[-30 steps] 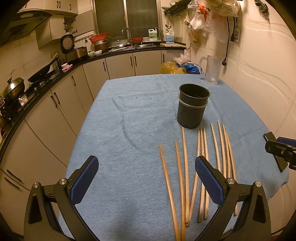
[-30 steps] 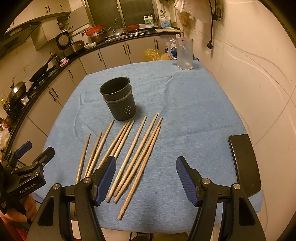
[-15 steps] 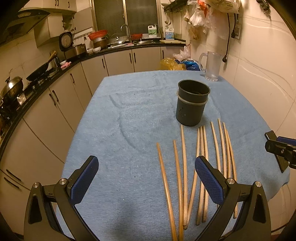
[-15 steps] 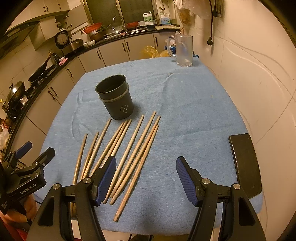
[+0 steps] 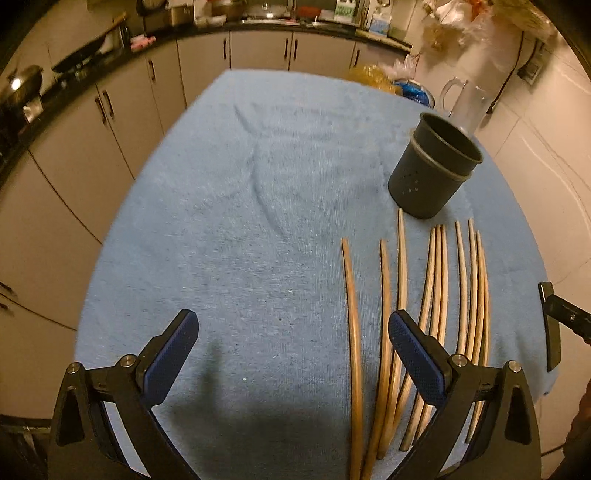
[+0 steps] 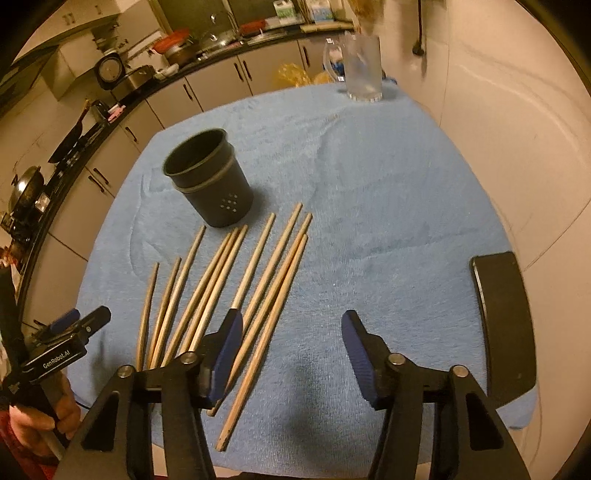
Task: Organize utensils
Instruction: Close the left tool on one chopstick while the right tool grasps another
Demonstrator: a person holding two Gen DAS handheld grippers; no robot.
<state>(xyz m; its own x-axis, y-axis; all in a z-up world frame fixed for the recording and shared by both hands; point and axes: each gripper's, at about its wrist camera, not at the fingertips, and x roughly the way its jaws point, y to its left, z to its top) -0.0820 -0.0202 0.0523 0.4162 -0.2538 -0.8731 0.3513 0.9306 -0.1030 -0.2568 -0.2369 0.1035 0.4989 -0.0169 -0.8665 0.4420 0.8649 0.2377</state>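
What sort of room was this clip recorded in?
A home kitchen, most likely: a dark counter over pale cabinets rings the room, a wok sits on the stove side, and a sink tap stands behind the blue-clothed table.

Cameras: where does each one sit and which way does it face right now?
Left wrist: on the left hand-held gripper, angled down at the table's left side; the open jaws show.
Right wrist: on the right hand-held gripper, angled down over the chopsticks; its closing jaws, nothing between them, and a hand show.
Shared: chopsticks, cup, cloth.
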